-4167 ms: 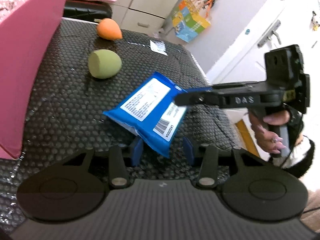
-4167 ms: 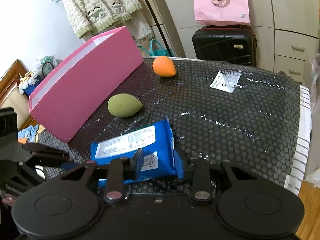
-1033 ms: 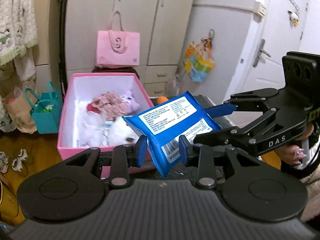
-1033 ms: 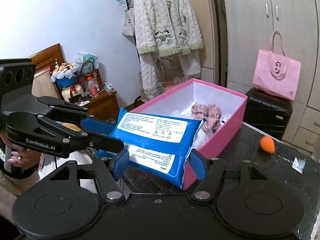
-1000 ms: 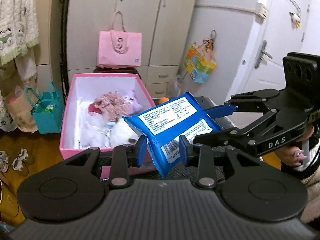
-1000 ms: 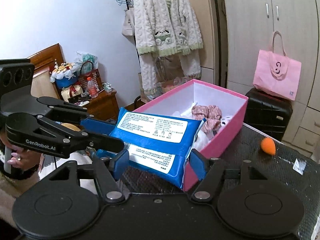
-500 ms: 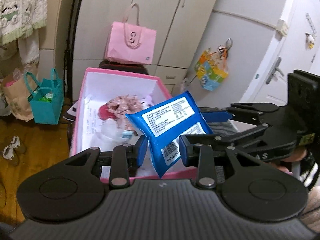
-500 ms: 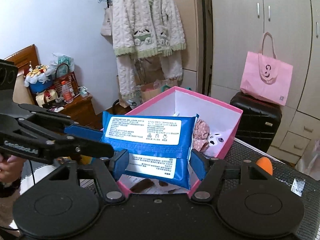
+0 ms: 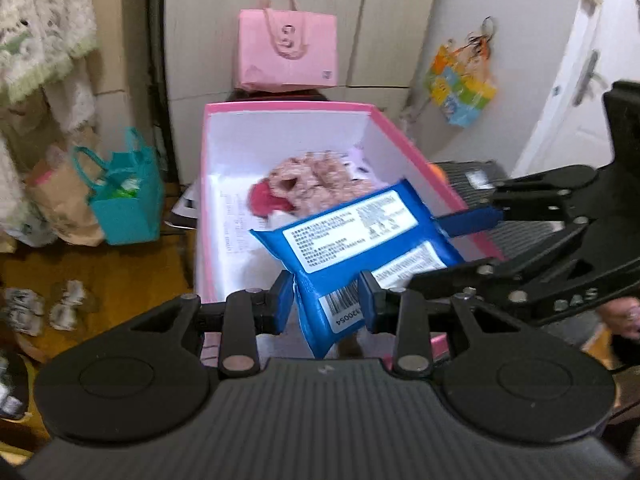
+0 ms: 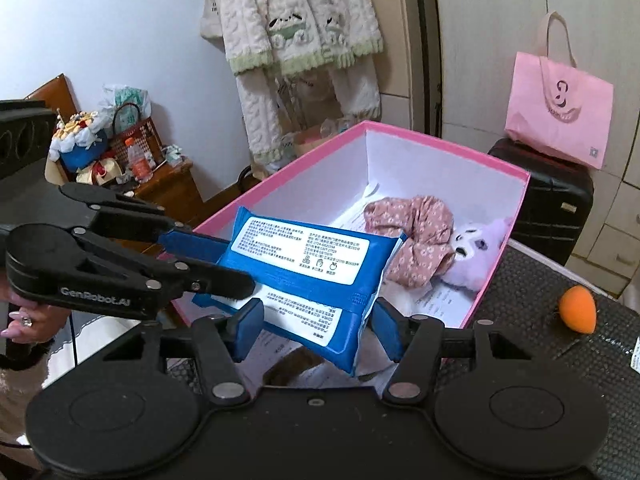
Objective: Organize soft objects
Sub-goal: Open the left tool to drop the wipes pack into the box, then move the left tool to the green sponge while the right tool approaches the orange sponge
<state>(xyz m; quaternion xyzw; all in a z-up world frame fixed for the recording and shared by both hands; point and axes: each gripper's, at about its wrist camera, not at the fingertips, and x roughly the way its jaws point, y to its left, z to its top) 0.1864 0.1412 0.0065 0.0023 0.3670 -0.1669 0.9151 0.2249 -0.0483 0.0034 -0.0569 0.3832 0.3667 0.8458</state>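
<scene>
1. Over the pink box (image 10: 472, 312), a blue wipes pack (image 10: 308, 276) hangs in the air, carried between two hand-held grippers, one at each end.
2. Left gripper (image 9: 326, 306): blue pads sit on either side of the pack's narrow barcode end. Jaws have just been opening a little; the right pad touches the wrapper, a thin gap shows at the left pad. Grip looks loosened.
3. Right gripper (image 10: 318, 330): jaws have just been closing, with the pack's other end between the pads. Slight gaps at both pads in its own view, so no firm clamp visible.
4. Pack is tilted, white label side up, above the near half of the box.
5. Box interior is white; a floral pink fabric piece (image 10: 416, 232) and a purple plush toy (image 10: 476, 256) lie toward the far end.
6. Orange egg-shaped sponge (image 10: 578, 308) sits on the black bubble-textured surface (image 10: 532, 280) just beside the box, outside it.
7. Person's hand (image 10: 24, 320) grips the left gripper's handle.
</scene>
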